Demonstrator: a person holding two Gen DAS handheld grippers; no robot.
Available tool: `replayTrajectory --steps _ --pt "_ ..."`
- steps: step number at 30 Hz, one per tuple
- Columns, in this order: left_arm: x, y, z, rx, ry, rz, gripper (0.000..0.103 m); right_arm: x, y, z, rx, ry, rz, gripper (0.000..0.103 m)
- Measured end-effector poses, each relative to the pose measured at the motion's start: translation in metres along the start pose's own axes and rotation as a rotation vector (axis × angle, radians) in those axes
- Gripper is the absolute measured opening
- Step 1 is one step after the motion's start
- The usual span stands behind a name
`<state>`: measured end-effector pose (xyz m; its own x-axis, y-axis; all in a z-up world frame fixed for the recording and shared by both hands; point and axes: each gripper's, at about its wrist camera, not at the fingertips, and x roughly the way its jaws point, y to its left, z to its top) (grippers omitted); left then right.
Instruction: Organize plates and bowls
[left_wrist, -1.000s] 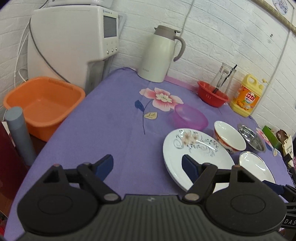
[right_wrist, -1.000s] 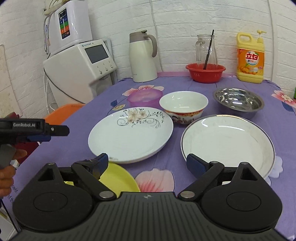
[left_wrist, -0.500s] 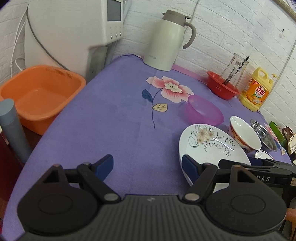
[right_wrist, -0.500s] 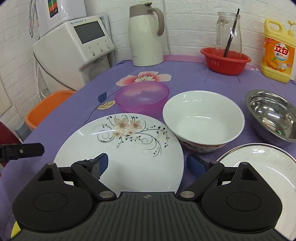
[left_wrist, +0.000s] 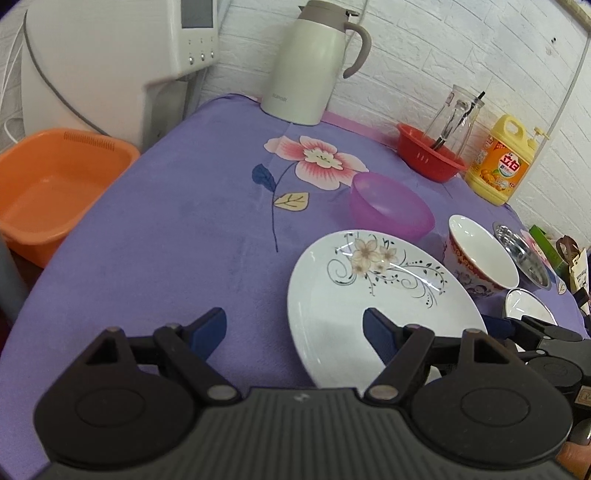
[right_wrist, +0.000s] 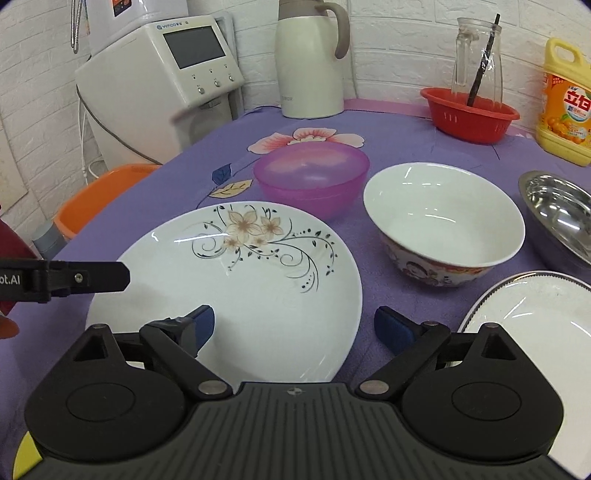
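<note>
Left wrist view: the left gripper (left_wrist: 294, 326) hangs released above the surface (left_wrist: 177, 229), a purple cloth printed with a pink flower. Its right blue pad sits over the near part of the floral plate (left_wrist: 373, 295), a glossy white plate with a beige blossom and black scrolls; its left pad sits over bare cloth. Beyond the plate stand a translucent purple bowl (left_wrist: 391, 206), a white bowl (left_wrist: 480, 254) with a red patterned outside, and a steel bowl (left_wrist: 522, 254) partly hidden behind it. Only a sliver of a second rimmed plate (left_wrist: 528, 306) shows, behind the right gripper (left_wrist: 524, 332), which enters from the right edge. Against the brick wall stand a cream thermos jug (left_wrist: 310, 62) with small unreadable lettering, a red basket (left_wrist: 428, 158) holding a glass jar, and a yellow detergent bottle (left_wrist: 502, 162) with a red-and-white Chinese label. An orange basin (left_wrist: 55, 184) sits off the surface's left side.

Right wrist view: the right gripper (right_wrist: 294, 326) is also released, its left pad above the floral plate (right_wrist: 258, 280) and its right pad over the cloth between that plate and the rimmed plate (right_wrist: 535, 314), which is cut off at the right. The left gripper's finger (right_wrist: 88, 277) reaches over the floral plate's left rim; its body reads "ot.AI", the rest cropped. The white dispenser (right_wrist: 159, 81) carries a small logo, too blurred to read surely.
</note>
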<state>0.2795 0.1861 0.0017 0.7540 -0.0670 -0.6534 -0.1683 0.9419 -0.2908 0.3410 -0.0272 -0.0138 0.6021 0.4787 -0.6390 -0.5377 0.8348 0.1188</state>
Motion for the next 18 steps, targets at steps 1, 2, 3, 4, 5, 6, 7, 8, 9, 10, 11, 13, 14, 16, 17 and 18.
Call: replayTrajectory --steps 1,2,3,4,5,6,7,8,9,10,11,13,14,16,17,18 --pt "0.006 -0.004 0.0 0.018 0.01 0.009 0.076 0.001 0.0 0.0 -0.002 0.003 0.002 0.103" --pt "0.011 -0.008 0.0 0.035 0.017 0.02 0.076 0.001 0.0 0.001 -0.005 0.004 0.01 0.103" --pt "0.014 -0.011 -0.001 0.048 0.021 0.029 0.076 0.002 -0.001 0.001 -0.009 0.002 0.016 0.103" --pt "0.016 -0.013 -0.002 0.066 0.015 0.041 0.076 0.002 -0.002 0.001 -0.017 0.002 0.016 0.103" --pt "0.017 -0.015 -0.002 0.08 0.014 0.055 0.076 0.003 -0.002 0.001 -0.032 0.002 0.013 0.103" --pt "0.018 -0.015 -0.002 0.085 0.012 0.06 0.076 0.005 -0.002 0.001 -0.05 0.004 0.007 0.103" --pt "0.019 -0.016 -0.002 0.091 0.01 0.063 0.076 0.006 -0.001 0.0 -0.069 0.005 0.003 0.103" --pt "0.019 -0.017 -0.002 0.1 0.011 0.068 0.076 0.007 -0.002 0.0 -0.075 0.004 0.013 0.103" --pt "0.02 -0.018 -0.003 0.112 0.013 0.073 0.076 0.008 -0.001 0.0 -0.083 0.004 0.016 0.103" --pt "0.02 -0.02 -0.003 0.127 0.015 0.081 0.076 0.008 -0.001 0.0 -0.085 -0.001 0.017 0.103" --pt "0.021 -0.021 -0.004 0.141 0.015 0.088 0.076 0.009 -0.002 -0.001 -0.093 -0.008 0.021 0.103" --pt "0.021 -0.024 -0.005 0.159 0.013 0.093 0.076 0.008 -0.003 -0.002 -0.103 -0.015 0.031 0.103" --pt "0.021 -0.025 -0.006 0.159 0.013 0.086 0.076 0.008 -0.003 -0.002 -0.102 -0.011 0.032 0.103" --pt "0.02 -0.027 -0.007 0.157 0.014 0.058 0.075 0.006 -0.001 -0.001 -0.095 0.004 0.031 0.103" --pt "0.02 -0.027 -0.007 0.155 0.013 0.048 0.075 0.005 0.0 -0.002 -0.095 0.009 0.031 0.103" --pt "0.02 -0.027 -0.007 0.153 0.013 0.043 0.075 0.004 0.0 -0.002 -0.095 0.008 0.031 0.103"
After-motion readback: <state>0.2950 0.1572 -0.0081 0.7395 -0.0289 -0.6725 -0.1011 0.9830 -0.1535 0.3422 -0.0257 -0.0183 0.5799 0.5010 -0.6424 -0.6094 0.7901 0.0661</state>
